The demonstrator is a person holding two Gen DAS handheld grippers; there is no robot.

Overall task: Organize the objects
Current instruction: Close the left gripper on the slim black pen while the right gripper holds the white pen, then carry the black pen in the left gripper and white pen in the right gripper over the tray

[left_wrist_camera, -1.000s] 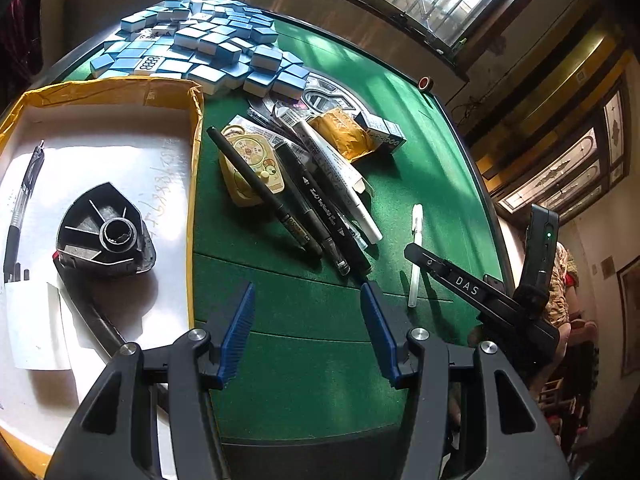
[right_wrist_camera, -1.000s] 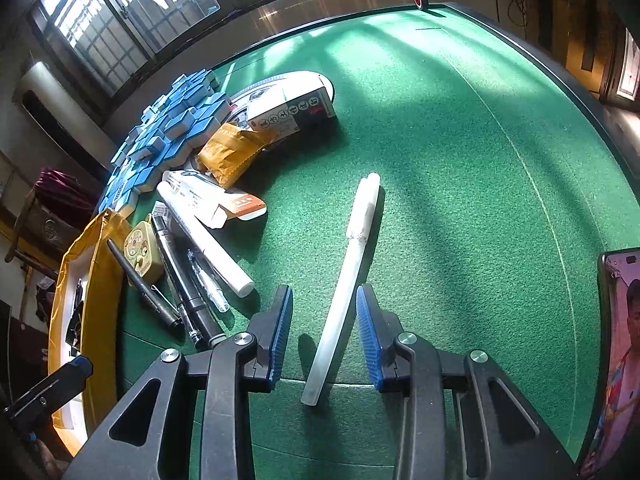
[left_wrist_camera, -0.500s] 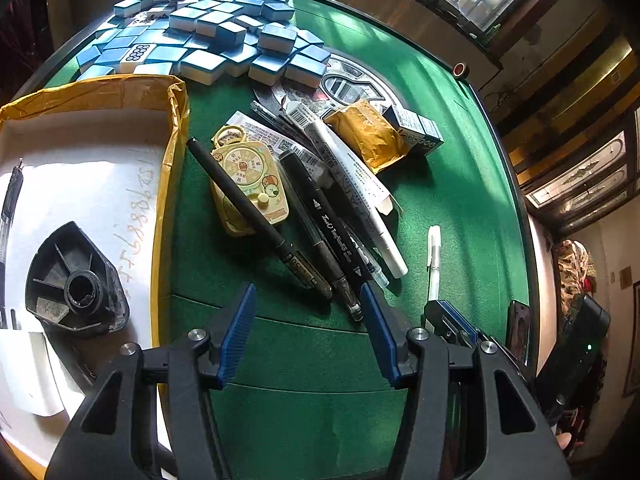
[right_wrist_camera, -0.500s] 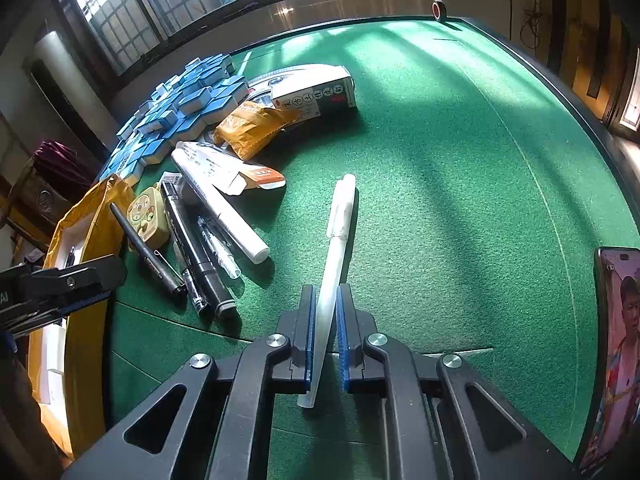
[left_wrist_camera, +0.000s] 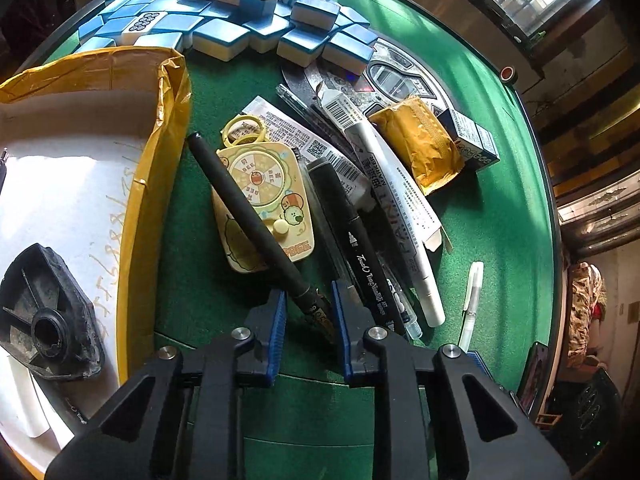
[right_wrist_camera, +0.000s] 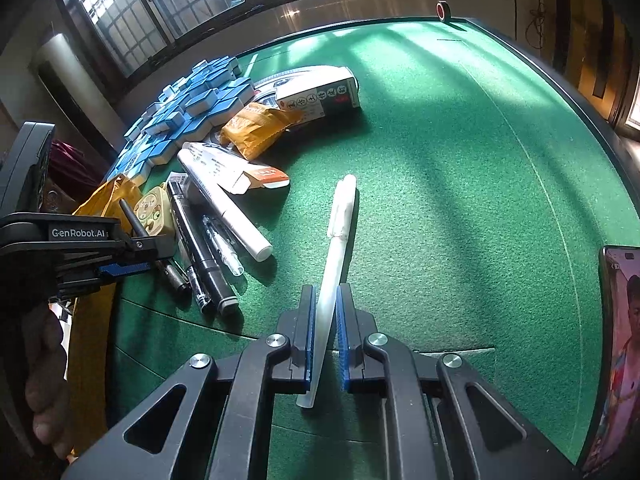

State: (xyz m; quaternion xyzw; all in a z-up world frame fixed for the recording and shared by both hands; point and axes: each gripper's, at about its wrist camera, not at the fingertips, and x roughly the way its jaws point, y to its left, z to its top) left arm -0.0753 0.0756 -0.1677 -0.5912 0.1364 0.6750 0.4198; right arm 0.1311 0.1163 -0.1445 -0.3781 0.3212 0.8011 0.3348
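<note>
Right gripper (right_wrist_camera: pixel 324 320): blue pads clamped tight on the lower barrel of a slim white capped pen (right_wrist_camera: pixel 334 264), cap end lying on the green felt counter (right_wrist_camera: pixel 460 208) away from the gripper. Left gripper (left_wrist_camera: pixel 307 312): jaws just closing around the metal tip end of a matte black pen (left_wrist_camera: pixel 248 216); small gaps show either side, contact unclear. This black pen lies diagonally over a pale yellow plastic spinner toy (left_wrist_camera: pixel 276 184), beside the yellow-edged cardboard box (left_wrist_camera: pixel 152 184).
</note>
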